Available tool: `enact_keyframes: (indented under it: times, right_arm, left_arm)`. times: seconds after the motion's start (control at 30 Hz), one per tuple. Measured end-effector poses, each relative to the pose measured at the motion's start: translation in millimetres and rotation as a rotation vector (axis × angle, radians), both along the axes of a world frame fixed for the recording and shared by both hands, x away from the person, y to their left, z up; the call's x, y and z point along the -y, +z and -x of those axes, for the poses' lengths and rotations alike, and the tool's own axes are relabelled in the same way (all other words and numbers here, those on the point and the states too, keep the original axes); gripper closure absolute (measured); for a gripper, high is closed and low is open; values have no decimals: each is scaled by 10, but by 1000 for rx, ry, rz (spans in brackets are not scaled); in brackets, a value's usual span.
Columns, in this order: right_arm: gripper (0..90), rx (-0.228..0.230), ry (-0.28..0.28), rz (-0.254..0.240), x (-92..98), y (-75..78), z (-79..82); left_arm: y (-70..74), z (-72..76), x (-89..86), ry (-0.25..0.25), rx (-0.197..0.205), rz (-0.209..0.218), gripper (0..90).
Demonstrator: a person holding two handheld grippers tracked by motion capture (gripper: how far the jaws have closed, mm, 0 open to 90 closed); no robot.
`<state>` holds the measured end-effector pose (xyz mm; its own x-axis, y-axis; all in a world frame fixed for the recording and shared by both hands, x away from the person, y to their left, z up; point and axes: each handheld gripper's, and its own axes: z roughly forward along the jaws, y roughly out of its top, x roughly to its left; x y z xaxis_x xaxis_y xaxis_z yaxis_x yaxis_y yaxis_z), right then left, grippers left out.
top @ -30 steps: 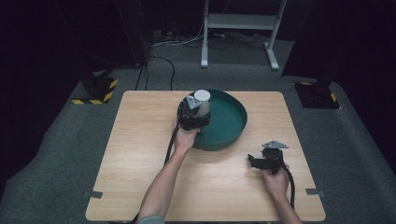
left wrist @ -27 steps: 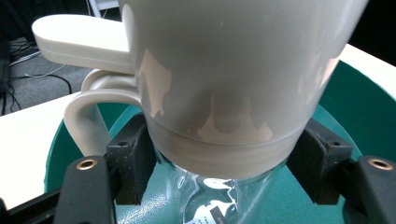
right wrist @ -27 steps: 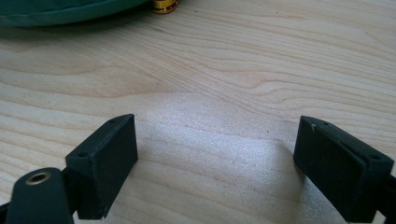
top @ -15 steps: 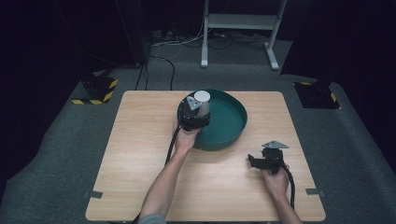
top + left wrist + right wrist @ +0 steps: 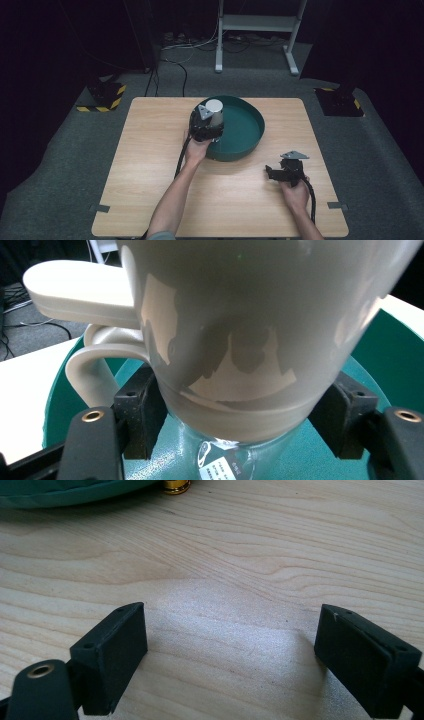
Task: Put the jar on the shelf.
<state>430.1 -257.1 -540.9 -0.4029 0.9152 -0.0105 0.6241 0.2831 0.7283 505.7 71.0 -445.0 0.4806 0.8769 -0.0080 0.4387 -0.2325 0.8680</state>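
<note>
Mug (image 5: 240, 330): a pale, glazed vessel with a loop handle (image 5: 92, 375), held over the green basin (image 5: 247, 127) at its nine o'clock rim, as seen from the high view. Whether its base rests on the basin floor cannot be told.

Table (image 5: 150, 200): bare light wood, level. The basin sits just past centre, toward twelve o'clock.

Basin: round, with a low wall. A small printed label (image 5: 220, 467) lies on its floor directly under the mug.

Mug, handling judgement: glossy surface, so likely slippery against the pads; rigid and probably ceramic, hence moderately heavy for its size and liable to chip or crack if dropped or knocked on the basin wall. The body tapers toward the base, which may let it slide downward out of a light grip. The present hold, low on the body across its width, is workable; the handle, at nine o'clock in the left gripper view, stays free.

Left gripper (image 5: 240, 425): jaws closed on the lower body of the mug, one pad on each side, both in contact.

Right gripper (image 5: 230, 660): jaws spread wide, nothing between them, resting low over bare table at the basin's five o'clock, well apart from the mug.
</note>
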Motion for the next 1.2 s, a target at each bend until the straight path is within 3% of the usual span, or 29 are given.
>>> enact_keyframes:
  times: [0.13, 0.43, 0.7, 0.87, 0.93, 1.2]
  right_arm:
    - [132, 0, 0, 0, 0, 0, 0]
    - [132, 1, 1, 1, 1, 0, -1]
    - [132, 0, 0, 0, 0, 0, 0]
    - [132, 0, 0, 0, 0, 0, 0]
    - [132, 0, 0, 0, 0, 0, 0]
    - [132, 0, 0, 0, 0, 0, 0]
  left_arm:
    - [4, 9, 2, 1, -3, 5, 307]
    - [41, 47, -14, -34, -13, 34, 157]
    - [92, 106, -83, -45, -27, 38, 95]
    - [82, 152, -129, -17, -11, 90, 87]
    - [111, 179, -200, -45, -34, 55, 87]
    - [145, 265, -279, -55, -31, 66, 89]
